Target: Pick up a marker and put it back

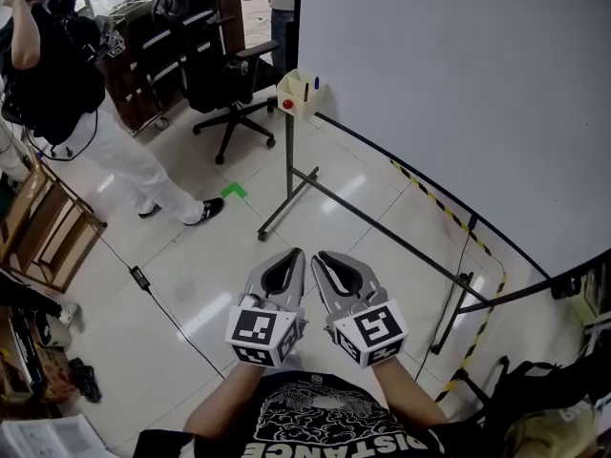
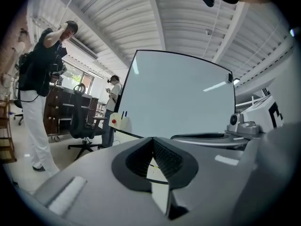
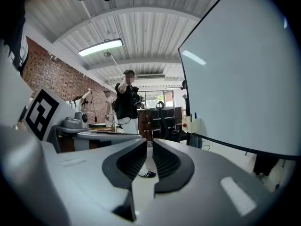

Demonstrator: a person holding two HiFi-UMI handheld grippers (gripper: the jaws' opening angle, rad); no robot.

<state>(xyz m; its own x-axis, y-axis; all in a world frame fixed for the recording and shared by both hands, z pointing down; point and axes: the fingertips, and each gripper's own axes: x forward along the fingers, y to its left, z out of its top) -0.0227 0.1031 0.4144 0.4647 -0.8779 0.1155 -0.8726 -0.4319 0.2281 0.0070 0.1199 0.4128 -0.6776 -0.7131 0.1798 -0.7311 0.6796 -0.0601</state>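
Between left gripper (image 2: 153, 140) fingers (image 2: 165, 158): nothing; the tips are pressed together, with only a sliver of floor showing lower down.
Between right gripper (image 3: 149, 142) fingers (image 3: 167, 161): nothing; they stand a narrow slit apart, ribbed pads facing each other.
Both grippers: side by side and near each other, close to the wearer's black T-shirt (image 1: 325, 427), pointing forward over the tiled floor (image 1: 191, 275).
Markers (image 1: 317, 83): two, one blue-capped and one dark, standing upright in the holder (image 1: 298, 101), well apart from both grippers.
Holder detail: a cream box with a red dot on its side, fixed at the far end of the whiteboard (image 1: 458, 93) frame.
Whiteboard detail: large and blank, on a dark metal stand, ahead and to the right.
Office chair (image 1: 229, 84): black, beyond the holder, beside dark shelving.
Bystander (image 1: 67, 84): dark top and white trousers, standing at the far left.
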